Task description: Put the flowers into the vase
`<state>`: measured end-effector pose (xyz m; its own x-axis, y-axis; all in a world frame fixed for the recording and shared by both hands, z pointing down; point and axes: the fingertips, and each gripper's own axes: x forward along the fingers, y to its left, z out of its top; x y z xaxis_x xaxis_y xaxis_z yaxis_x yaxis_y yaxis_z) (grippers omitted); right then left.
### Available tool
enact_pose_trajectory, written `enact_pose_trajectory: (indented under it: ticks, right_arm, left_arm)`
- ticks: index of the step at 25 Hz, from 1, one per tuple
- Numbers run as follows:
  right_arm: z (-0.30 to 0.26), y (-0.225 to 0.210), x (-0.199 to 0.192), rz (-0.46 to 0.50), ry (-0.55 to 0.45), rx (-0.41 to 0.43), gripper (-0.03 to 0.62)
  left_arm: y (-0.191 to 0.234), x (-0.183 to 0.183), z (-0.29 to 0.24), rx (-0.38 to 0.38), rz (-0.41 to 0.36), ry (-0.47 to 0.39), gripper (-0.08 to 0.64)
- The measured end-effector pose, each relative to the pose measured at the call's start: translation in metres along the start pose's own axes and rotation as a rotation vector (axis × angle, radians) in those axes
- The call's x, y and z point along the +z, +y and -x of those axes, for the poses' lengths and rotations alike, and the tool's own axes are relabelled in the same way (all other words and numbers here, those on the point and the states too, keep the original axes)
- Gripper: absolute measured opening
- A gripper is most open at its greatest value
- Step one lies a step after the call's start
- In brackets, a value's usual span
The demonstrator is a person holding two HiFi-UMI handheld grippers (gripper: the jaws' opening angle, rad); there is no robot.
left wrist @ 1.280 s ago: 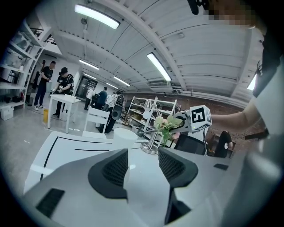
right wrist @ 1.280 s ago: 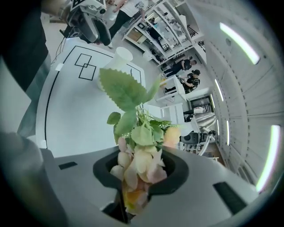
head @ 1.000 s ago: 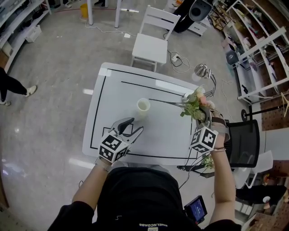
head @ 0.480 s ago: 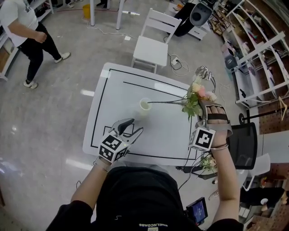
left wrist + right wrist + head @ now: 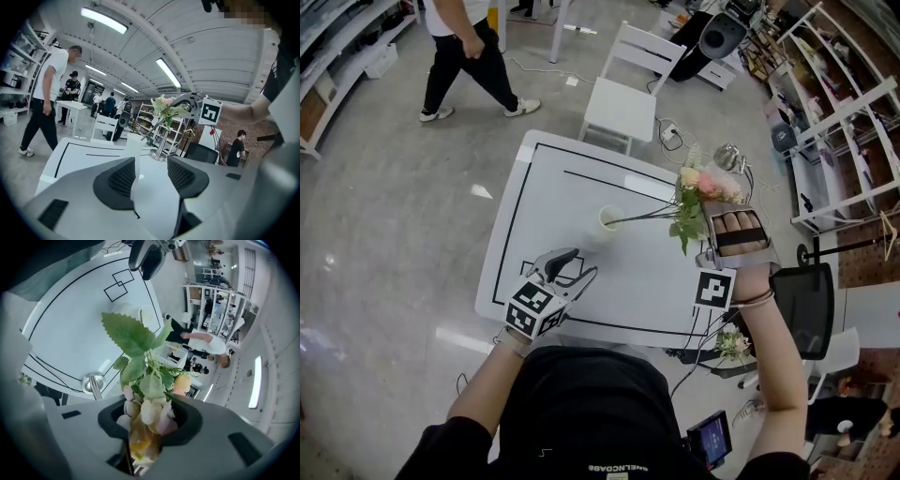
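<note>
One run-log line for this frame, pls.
right tongs: shut on flowers | stem end: at vase mouth | left tongs: open, empty | vase: upright on table

In the head view, the top edge cuts off the person (image 5: 472, 49) at eleven o'clock, and whether the stem of the flowers (image 5: 698, 186) reaches inside the vase (image 5: 609, 220) is unclear.
</note>
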<state>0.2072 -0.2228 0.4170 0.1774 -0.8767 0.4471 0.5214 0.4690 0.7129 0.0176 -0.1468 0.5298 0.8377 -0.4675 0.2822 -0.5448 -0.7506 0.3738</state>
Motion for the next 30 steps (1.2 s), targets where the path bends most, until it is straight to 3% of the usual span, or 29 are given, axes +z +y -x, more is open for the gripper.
enact_pose_trajectory:
  ticks: [11,18,23,30]
  right_arm:
    - [-0.005,-0.021,0.02,0.126,0.011,-0.045,0.144]
    - [-0.003,-0.039,0.034,0.202,-0.008,-0.114,0.198]
    - [0.0,-0.048,0.049,0.197,-0.055,-0.131,0.253]
    - [0.004,-0.047,0.077,0.164,-0.131,-0.14,0.265]
  left_arm:
    - [0.004,-0.002,0.008,0.016,0.024,-0.008,0.198]
    - [0.012,-0.005,0.01,0.027,0.036,-0.012,0.198]
    - [0.015,-0.005,0.009,0.029,0.041,-0.013,0.198]
    - [0.02,-0.009,0.01,0.037,0.055,-0.014,0.198]
